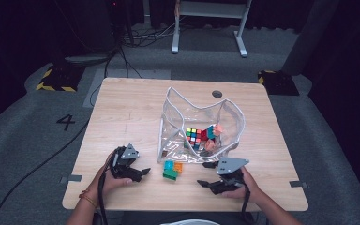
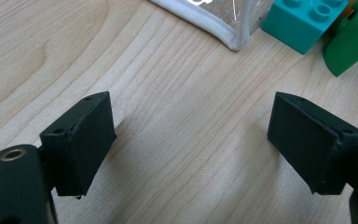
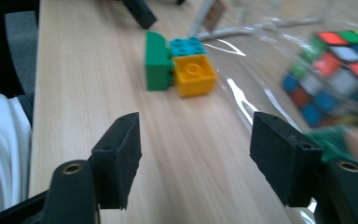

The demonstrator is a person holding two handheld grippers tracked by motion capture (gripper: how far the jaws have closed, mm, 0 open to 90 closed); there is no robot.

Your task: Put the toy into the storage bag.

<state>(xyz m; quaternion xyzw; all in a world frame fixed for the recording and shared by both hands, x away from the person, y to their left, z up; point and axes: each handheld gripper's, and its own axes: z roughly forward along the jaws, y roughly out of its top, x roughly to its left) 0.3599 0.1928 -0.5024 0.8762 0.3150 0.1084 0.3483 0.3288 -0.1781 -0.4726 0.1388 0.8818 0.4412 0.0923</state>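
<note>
A clear plastic bag (image 1: 201, 105) with white trim stands open on the wooden table (image 1: 131, 108). Inside it lie a colourful puzzle cube (image 1: 193, 136) and a few other toys. Just in front of the bag sit three bricks together: teal (image 1: 168, 165), orange (image 1: 178, 166) and green (image 1: 170, 175). My left gripper (image 1: 143, 172) rests left of the bricks, open, with bare wood between its jaws (image 2: 191, 135). My right gripper (image 1: 205, 174) is right of the bricks, open and empty (image 3: 196, 149), pointing toward the green brick (image 3: 157, 60) and orange brick (image 3: 194, 73).
The bag's white-trimmed corner (image 2: 214, 23) lies just ahead of the left gripper, next to the teal brick (image 2: 303, 21). The cube (image 3: 335, 70) shows through the bag wall to the right of the right gripper. A round cable hole (image 1: 217, 93) is at the table's back.
</note>
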